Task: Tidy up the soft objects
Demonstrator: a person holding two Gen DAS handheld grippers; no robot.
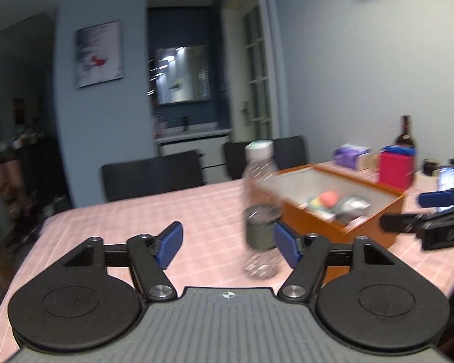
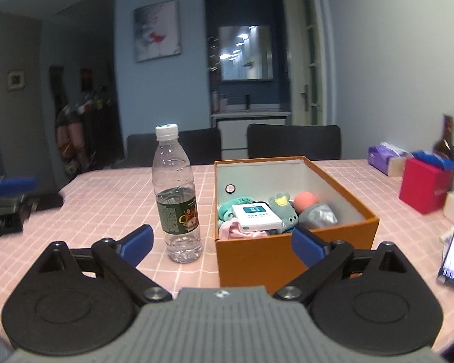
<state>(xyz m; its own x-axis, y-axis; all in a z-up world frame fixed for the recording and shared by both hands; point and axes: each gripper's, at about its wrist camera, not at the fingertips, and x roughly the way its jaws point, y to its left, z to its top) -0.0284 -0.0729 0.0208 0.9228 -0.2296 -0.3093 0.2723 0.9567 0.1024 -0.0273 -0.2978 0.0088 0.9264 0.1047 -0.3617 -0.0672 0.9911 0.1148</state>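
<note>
Bench [image 2: 112, 193] draped in pink grid-checked cloth, 2 dark chairs [image 2: 293, 140] behind, blue-grey walls, framed picture [image 2: 156, 30]. Open orange cardboard box [image 2: 251, 260], pale inside, holding soft toys [image 2: 283, 204]: green plush, pink ball, silvery pouch, white packet. Clear ribbed plastic bottle [image 2: 176, 193] just left of box. Left gripper [image 1: 227, 245] jaws open, empty; right gripper [image 2: 222, 242] jaws wide open, empty.

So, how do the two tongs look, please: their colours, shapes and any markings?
Both are alike. The left tongs and right tongs each have a grey ribbed body with a small round emblem, two black round discs, black linkage arms with silver pivot screws, and blue rectangular pads. No cables or sleeves are visible.
</note>
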